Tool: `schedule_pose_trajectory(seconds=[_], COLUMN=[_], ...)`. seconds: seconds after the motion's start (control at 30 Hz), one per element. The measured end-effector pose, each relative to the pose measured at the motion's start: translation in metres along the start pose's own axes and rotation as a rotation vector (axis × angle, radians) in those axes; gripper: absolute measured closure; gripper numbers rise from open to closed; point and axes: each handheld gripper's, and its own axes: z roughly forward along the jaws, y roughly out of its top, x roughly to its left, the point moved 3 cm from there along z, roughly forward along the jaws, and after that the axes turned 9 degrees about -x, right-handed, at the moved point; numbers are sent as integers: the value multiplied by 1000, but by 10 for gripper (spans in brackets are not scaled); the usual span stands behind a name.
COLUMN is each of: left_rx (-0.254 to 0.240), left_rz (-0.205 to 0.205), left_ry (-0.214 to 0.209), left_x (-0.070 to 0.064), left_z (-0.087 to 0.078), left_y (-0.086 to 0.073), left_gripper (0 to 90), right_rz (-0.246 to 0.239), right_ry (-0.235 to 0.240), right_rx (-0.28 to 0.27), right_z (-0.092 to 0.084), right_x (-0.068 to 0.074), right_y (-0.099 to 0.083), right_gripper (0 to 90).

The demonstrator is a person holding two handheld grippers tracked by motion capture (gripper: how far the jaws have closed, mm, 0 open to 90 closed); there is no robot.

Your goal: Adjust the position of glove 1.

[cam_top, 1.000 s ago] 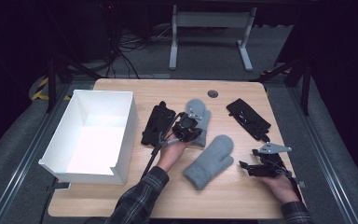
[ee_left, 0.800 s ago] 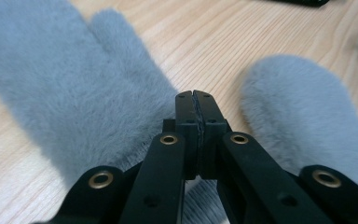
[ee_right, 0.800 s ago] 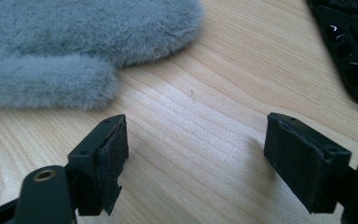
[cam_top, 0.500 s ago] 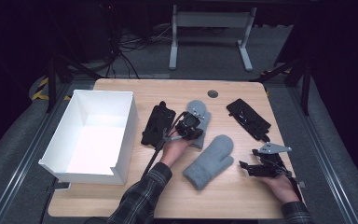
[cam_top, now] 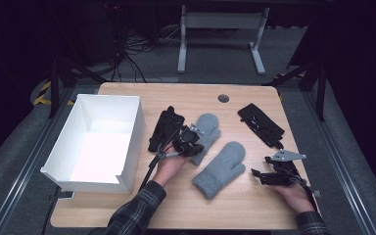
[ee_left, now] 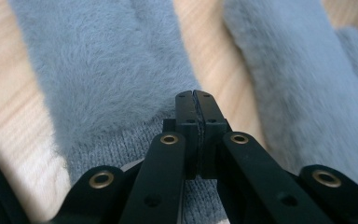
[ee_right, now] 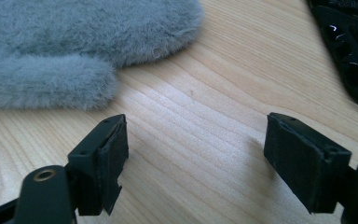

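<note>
Two fluffy grey mittens lie mid-table: the farther mitten (cam_top: 208,128) (ee_left: 107,70) and the nearer mitten (cam_top: 223,166) (ee_left: 303,74) (ee_right: 74,37). My left gripper (cam_top: 190,143) (ee_left: 196,99) hovers low over the farther mitten's knit cuff, its jaws pressed together with nothing visible between them. My right gripper (cam_top: 257,176) (ee_right: 196,140) rests low at the right, pointing at the nearer mitten, with its jaws wide apart over bare wood. One black glove (cam_top: 165,128) lies left of the mittens and another black glove (cam_top: 262,125) (ee_right: 349,56) lies to the right.
A white open box (cam_top: 127,142) stands on the left part of the wooden table (cam_top: 235,210). A round grommet (cam_top: 223,98) sits near the far edge. Beyond the table are a dark floor, cables and a desk frame.
My left gripper has drawn back toward the near edge and slightly left, uncovering more of the farther mitten. The right gripper has stayed where it was.
</note>
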Motion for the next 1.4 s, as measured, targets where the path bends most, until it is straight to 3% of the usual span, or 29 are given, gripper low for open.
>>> schedule_pose_trajectory(seconds=[0.43,0.5,0.7,0.87,1.0,1.13,1.33,1.4], left_rx=[35,18,-35,-22,-20,1,-4,-6], left_rz=[30,28,24,-6,-29,-35,-33,-39], left_ry=[-26,-20,50,83,86,76,74,65], left_x=[-14,-13,-3,12,19,22,21,21], left_z=[-29,-31,-35,-26,-14,-7,-8,-9], left_y=[-23,-21,-7,0,-1,-5,-4,-4], left_gripper=[891,836,637,500,465,499,772,807], right_rz=[0,0,-1,0,0,-1,0,0], right_ry=[0,0,0,0,0,0,0,0], right_rx=[0,0,0,0,0,0,0,0], right_z=[0,0,0,0,0,0,0,0], right_x=[0,0,0,0,0,0,0,0], right_y=[0,0,0,0,0,0,0,0], right_gripper=[224,224,224,224,224,224,224,224])
